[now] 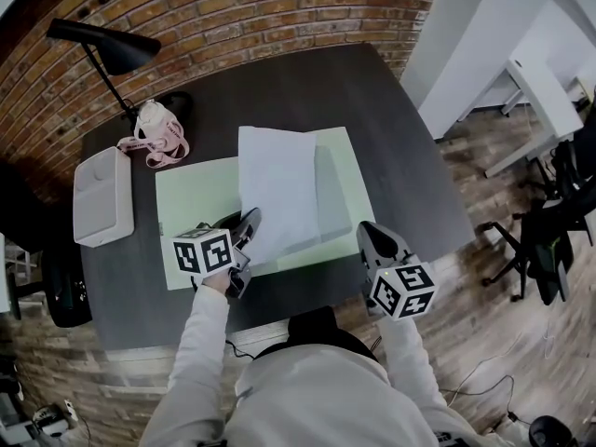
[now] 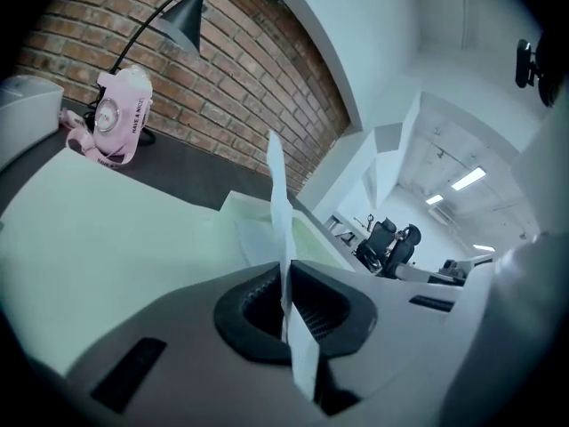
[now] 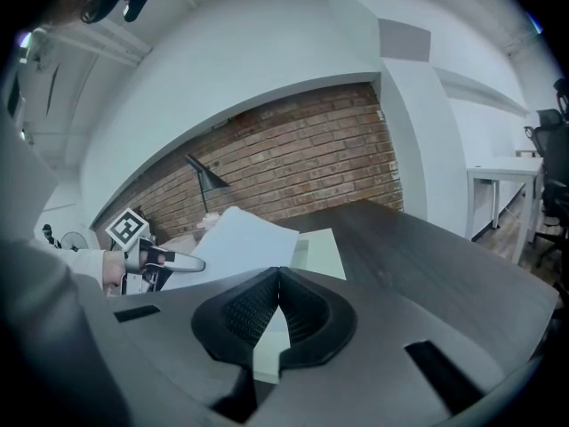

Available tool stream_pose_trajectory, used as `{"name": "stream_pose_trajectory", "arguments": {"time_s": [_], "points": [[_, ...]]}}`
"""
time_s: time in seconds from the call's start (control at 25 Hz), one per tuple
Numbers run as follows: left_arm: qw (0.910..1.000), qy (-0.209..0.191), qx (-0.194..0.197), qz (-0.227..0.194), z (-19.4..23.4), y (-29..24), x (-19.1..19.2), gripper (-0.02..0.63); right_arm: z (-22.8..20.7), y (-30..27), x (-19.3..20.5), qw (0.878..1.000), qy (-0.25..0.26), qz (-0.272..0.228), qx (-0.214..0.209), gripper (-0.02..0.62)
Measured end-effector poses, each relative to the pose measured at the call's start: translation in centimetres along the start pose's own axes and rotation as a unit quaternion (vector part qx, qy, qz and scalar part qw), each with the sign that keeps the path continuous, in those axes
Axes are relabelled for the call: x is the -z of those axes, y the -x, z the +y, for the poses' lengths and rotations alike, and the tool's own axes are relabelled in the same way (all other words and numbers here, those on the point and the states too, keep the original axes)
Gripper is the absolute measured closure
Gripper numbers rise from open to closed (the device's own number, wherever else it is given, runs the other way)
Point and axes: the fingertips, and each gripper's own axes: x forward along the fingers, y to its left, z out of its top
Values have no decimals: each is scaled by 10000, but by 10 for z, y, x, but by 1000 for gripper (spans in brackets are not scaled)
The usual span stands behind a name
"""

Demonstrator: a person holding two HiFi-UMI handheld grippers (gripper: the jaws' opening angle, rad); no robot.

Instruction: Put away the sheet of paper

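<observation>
The white sheet of paper (image 1: 279, 194) is raised above the pale green mat (image 1: 196, 203) on the dark table (image 1: 410, 175). My left gripper (image 1: 250, 223) is shut on the sheet's near left corner. In the left gripper view the sheet (image 2: 278, 194) stands edge-on between the closed jaws of the left gripper (image 2: 286, 278). My right gripper (image 1: 370, 236) hovers over the table's front right edge, apart from the sheet. In the right gripper view that gripper (image 3: 278, 278) has its jaws shut with nothing between them, and the sheet (image 3: 236, 243) and mat (image 3: 324, 252) lie ahead.
A white box (image 1: 102, 196) sits at the table's left edge. A black desk lamp (image 1: 102, 45) and a pink strapped item (image 1: 156, 130) stand at the back left by the brick wall. A white desk (image 1: 531, 73) and office chair (image 1: 549, 240) are to the right.
</observation>
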Motion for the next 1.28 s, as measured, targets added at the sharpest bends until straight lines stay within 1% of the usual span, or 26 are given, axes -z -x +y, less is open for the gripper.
{"name": "stream_pose_trajectory", "arguments": {"time_s": [0.08,0.24,0.44,1.0,1.28], "points": [[9998,37,-147,136,10,-2,10,590,1,-2,1,10000,1,24,-25,568],[9984,207,-306,422,22,-6,29,589,4,-6,5,9999,0,92,-63,568],[9960,366,-506,632,36,-2,44,589,7,-9,8,9999,4,148,-77,568],[9889,616,-755,1124,58,3,62,589,10,-12,10,9997,28,218,-82,568],[9874,592,-847,1198,67,11,62,589,8,-11,12,9997,-13,235,-106,568]]}}
